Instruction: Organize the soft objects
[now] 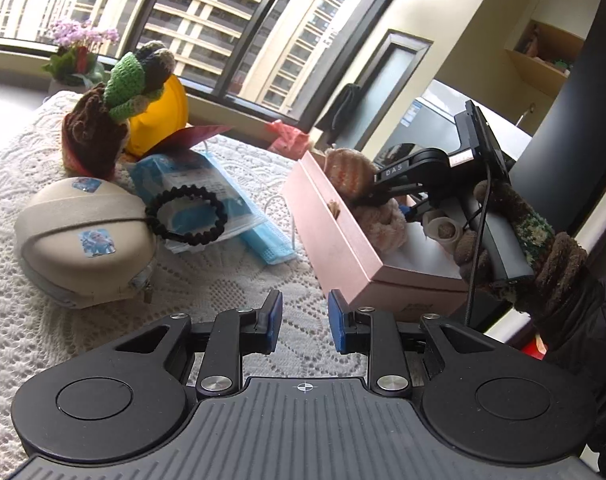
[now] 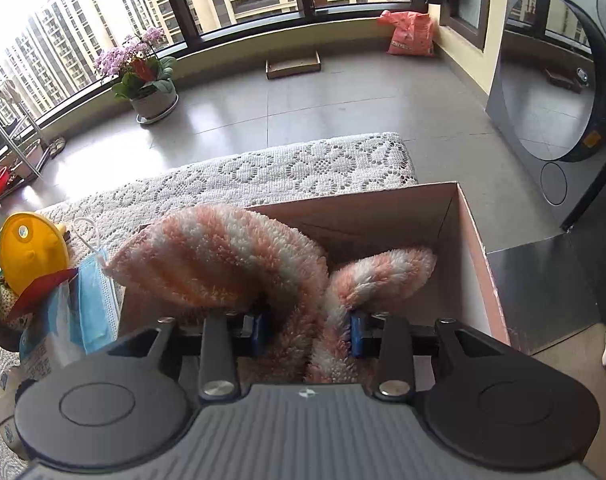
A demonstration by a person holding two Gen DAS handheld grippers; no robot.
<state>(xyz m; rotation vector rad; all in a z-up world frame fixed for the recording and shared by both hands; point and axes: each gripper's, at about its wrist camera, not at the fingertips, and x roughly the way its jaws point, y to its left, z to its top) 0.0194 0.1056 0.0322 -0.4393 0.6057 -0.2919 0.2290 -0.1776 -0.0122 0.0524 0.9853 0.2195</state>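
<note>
Right gripper (image 2: 309,334) had its jaws pinched on one fuzzy pink-striped sock (image 2: 239,256), over the pink box (image 2: 479,264). Left gripper (image 1: 305,328) was parted, empty, low over the lace cloth (image 1: 223,280). Only the left view showed the beige case (image 1: 83,236) and bead bracelet (image 1: 187,214)

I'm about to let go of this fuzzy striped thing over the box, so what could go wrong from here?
1. The fuzzy striped sock bulges over the pink box's left rim; released now, part may flop out onto the lace cloth.
2. Its pile surrounds the right gripper; fibres might snag as the jaws open.
3. The left gripper hangs open near the box corner and could nudge it.
</note>
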